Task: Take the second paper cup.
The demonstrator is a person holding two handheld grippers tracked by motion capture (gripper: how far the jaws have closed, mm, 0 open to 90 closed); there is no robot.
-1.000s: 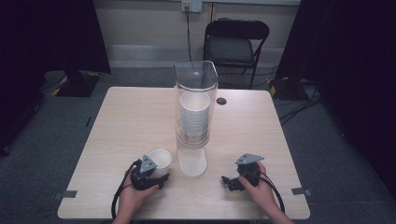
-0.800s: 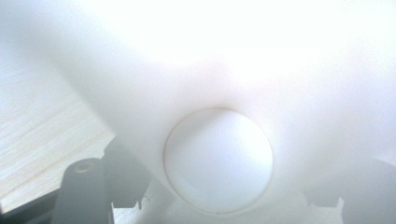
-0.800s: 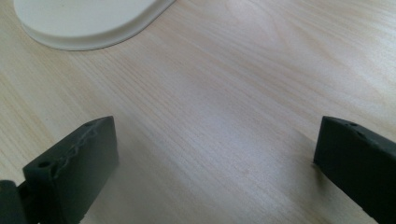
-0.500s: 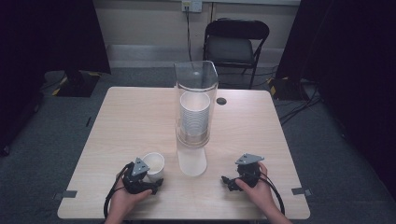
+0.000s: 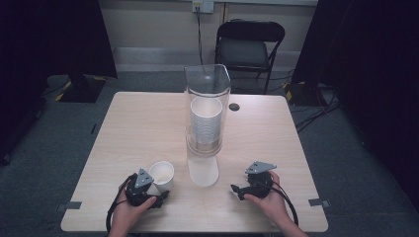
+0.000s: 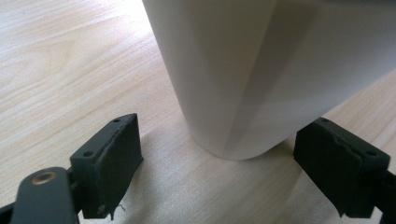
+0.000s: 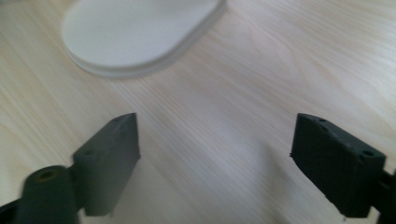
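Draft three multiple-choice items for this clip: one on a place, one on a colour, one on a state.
1. Where does the loose paper cup stand?
A. Near the table's front edge, by the left gripper
B. On the chair
C. On top of the clear dispenser

2. What colour is the chair behind the table?
A. White
B. Black
C. Red

3. How do the right gripper's jaws stand?
A. Shut on a cup
B. Shut on nothing
C. Open, with bare wood between them

Answers:
1 A, the high view shows the cup at the left gripper, left of the clear dispenser.
2 B, its seat and back are black.
3 C, the right gripper view shows wide-apart jaws over tabletop.
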